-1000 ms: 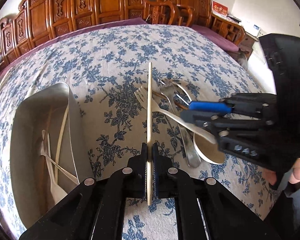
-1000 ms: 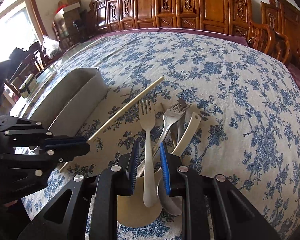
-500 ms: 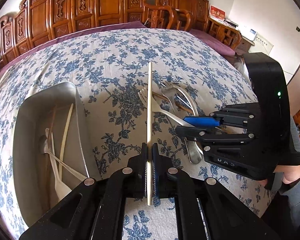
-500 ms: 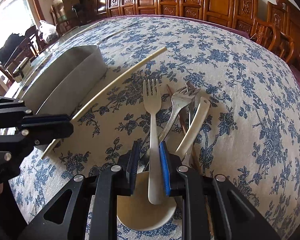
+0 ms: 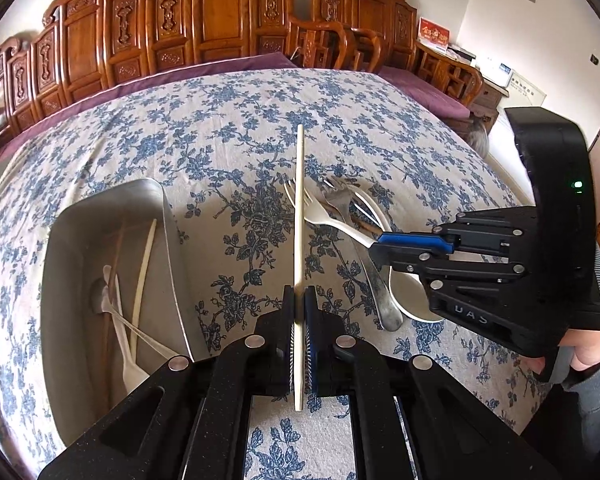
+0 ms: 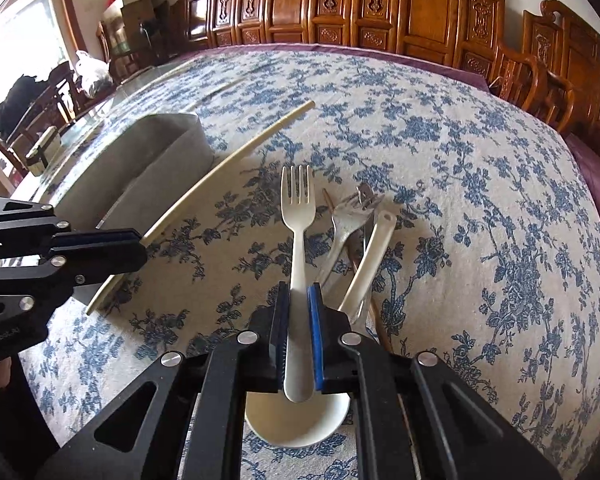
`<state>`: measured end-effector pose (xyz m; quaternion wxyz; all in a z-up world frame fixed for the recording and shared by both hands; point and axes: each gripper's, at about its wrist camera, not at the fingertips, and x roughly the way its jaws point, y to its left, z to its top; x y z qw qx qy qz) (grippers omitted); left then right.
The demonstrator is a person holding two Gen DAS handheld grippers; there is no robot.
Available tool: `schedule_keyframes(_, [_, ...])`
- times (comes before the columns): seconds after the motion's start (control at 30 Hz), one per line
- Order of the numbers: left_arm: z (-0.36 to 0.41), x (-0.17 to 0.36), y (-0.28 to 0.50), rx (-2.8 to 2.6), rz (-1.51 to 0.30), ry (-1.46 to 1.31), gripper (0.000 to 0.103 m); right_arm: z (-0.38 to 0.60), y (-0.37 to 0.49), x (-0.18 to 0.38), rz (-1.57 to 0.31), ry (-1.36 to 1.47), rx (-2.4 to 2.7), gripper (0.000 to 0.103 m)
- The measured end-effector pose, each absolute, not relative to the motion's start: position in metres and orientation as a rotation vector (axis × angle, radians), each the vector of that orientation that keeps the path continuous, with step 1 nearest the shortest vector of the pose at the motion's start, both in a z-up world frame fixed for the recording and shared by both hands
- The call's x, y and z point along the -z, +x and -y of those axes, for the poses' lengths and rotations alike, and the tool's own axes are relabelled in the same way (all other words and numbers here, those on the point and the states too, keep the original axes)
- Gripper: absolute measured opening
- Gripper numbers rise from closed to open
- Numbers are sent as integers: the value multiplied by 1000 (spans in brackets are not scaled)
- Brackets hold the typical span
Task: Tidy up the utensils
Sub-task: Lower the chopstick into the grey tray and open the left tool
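My left gripper (image 5: 299, 312) is shut on a long cream chopstick (image 5: 299, 216) and holds it above the flowered cloth, right of the grey metal tray (image 5: 172, 248). The tray holds a white spoon, a cream chopstick and a brown one. My right gripper (image 6: 299, 316) is shut on the handle of a cream plastic fork (image 6: 298, 216), lifted over the pile: a metal fork (image 6: 350, 216), a white ladle spoon (image 6: 364, 264) and a brown chopstick. In the right wrist view the left gripper (image 6: 136, 248) holds the chopstick (image 6: 236, 156) beside the tray (image 6: 160, 168).
The table has a blue-flowered cloth (image 5: 228, 120). Carved wooden chairs (image 5: 220, 20) line the far side. A metal spoon (image 5: 376, 288) lies in the pile beside the ladle bowl (image 5: 412, 300).
The right gripper has lifted the cream fork off the pile and drawn it back. The left gripper has kept hold of the chopstick and risen slightly.
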<state>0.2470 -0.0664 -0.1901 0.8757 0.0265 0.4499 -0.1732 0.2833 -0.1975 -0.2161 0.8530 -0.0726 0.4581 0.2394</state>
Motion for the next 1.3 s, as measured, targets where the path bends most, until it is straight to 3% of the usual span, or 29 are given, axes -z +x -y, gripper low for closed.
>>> schedule_keyframes(0.7, [48,167,213,304,-916,63,4,197,258,184,-875,-98,-522,11])
schedule_keyframes(1.3, [-17,175,212,165,-968,70,4,183,248,174,-851,-104,-553,11])
